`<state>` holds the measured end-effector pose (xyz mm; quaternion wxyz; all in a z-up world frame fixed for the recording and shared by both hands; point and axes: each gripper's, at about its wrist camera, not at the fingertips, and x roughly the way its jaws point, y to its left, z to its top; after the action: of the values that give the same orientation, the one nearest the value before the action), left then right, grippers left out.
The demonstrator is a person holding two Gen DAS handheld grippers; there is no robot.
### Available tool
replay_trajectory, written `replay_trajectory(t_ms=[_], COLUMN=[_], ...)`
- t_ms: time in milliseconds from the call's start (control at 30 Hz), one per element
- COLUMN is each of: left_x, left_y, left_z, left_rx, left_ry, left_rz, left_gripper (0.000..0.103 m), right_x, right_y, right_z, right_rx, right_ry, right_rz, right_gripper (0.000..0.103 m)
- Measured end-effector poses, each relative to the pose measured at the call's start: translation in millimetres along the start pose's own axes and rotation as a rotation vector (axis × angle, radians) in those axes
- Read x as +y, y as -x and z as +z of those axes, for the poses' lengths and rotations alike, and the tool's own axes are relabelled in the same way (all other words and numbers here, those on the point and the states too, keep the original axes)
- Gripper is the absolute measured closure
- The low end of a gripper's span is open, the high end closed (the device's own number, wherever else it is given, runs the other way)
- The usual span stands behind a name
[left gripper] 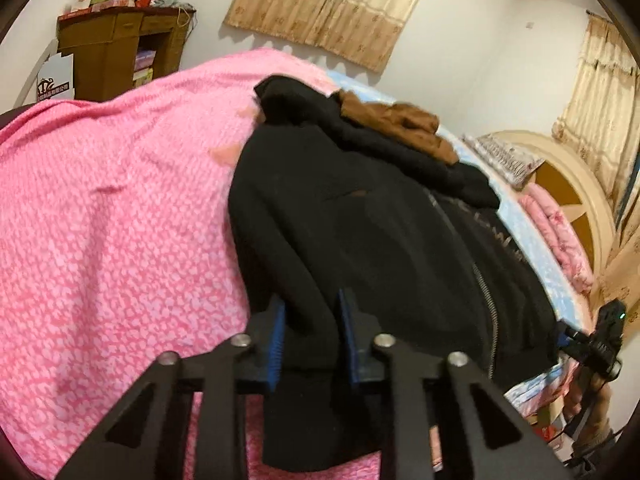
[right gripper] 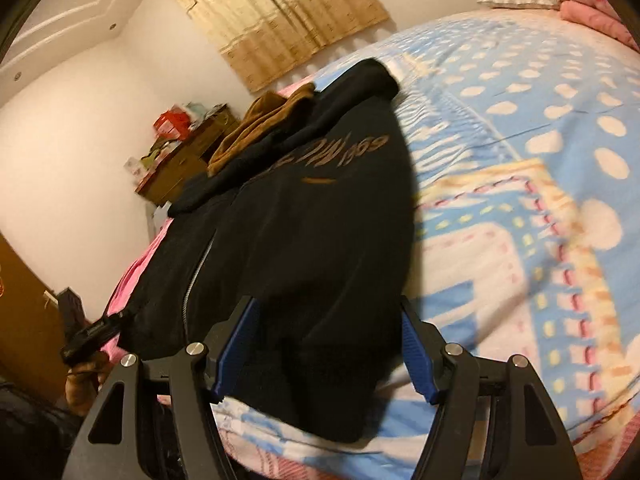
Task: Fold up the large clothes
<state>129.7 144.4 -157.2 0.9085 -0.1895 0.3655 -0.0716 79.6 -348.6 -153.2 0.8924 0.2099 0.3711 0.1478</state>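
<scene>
**A:** Left wrist view: a black zip-up jacket (left gripper: 360, 232) lies spread across a bed, its hem nearest the camera. The left gripper (left gripper: 311, 344) has closed its blue-padded fingers (left gripper: 276, 344) to a narrow gap on a fold of the jacket's hem — cloth fills the space between them and hangs down below.

**B:** And the other side?

**A:** From the right wrist view, the right gripper (right gripper: 326, 344) stands wide open, one blue pad at either side of the jacket's (right gripper: 304, 208) opposite lower corner. The fabric lies between the fingers (right gripper: 234, 344), but they are not pressed onto it; whether the pads touch the cloth cannot be told.

**B:** Where does the jacket sit on the bed?

**A:** It straddles two covers: a pink blanket (left gripper: 112, 208) runs along the jacket's one side, a blue patterned quilt (right gripper: 520, 184) along the other. The zipper (left gripper: 486, 300) runs up the middle, away from both grippers. Beyond the jacket's collar — at its far end — a brown garment (left gripper: 400, 124) lies bunched against it.

**B:** Anything past that?

**A:** Beyond the jacket stand a wooden cabinet (left gripper: 108, 48) and beige curtains (left gripper: 328, 8) on a white wall.
</scene>
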Motion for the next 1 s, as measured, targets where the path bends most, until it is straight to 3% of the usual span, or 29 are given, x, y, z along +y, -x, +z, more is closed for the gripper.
replay_trajectory(t_ms=[100,200,267,367,400,433,567,733,967,1000], left_x=[0,-2,-2,6,9,11,19,11,13,13], left_y=[4,-3,-8,-11,-11,-11,-17,-16,-23,-22], left_z=[3,1,-1,-2,-3,-3,-5,-5,-9,-9], left_rx=[-0.019,-0.005,0.013,0.018,0.021,0.024,0.059,0.067,0.064,0.059], left_ry=[0.014,-0.021,-0.025,0.022,0.036,0.046,0.107,0.058,0.052,0.047], left_rz=[-0.020,0.018,0.069,0.102,0.109,0.112,0.036,0.003,-0.009,-0.013], left_gripper=[0.080,0.078,0.070,0.044,0.032,0.028,0.030,0.063,0.064,0.065], right_x=[-3,-9,-8,-5,-5,-7,-8,-6,-9,-9], right_y=[1,3,3,1,1,-2,-8,-8,-4,-5], right_z=[-3,-7,-11,-16,-15,-14,-13,-9,-8,-8], right_rx=[0.014,0.034,0.047,0.054,0.051,0.054,0.020,0.018,0.011,0.004], right_ry=[0.000,-0.016,0.000,0.018,0.011,-0.007,-0.035,-0.042,-0.050,-0.041], right_rz=[0.021,0.048,0.051,0.050,0.059,0.085,0.096,0.103,0.079,0.070], right_gripper=[0.040,0.049,0.054,0.061,0.068,0.070,0.070,0.070,0.071,0.078])
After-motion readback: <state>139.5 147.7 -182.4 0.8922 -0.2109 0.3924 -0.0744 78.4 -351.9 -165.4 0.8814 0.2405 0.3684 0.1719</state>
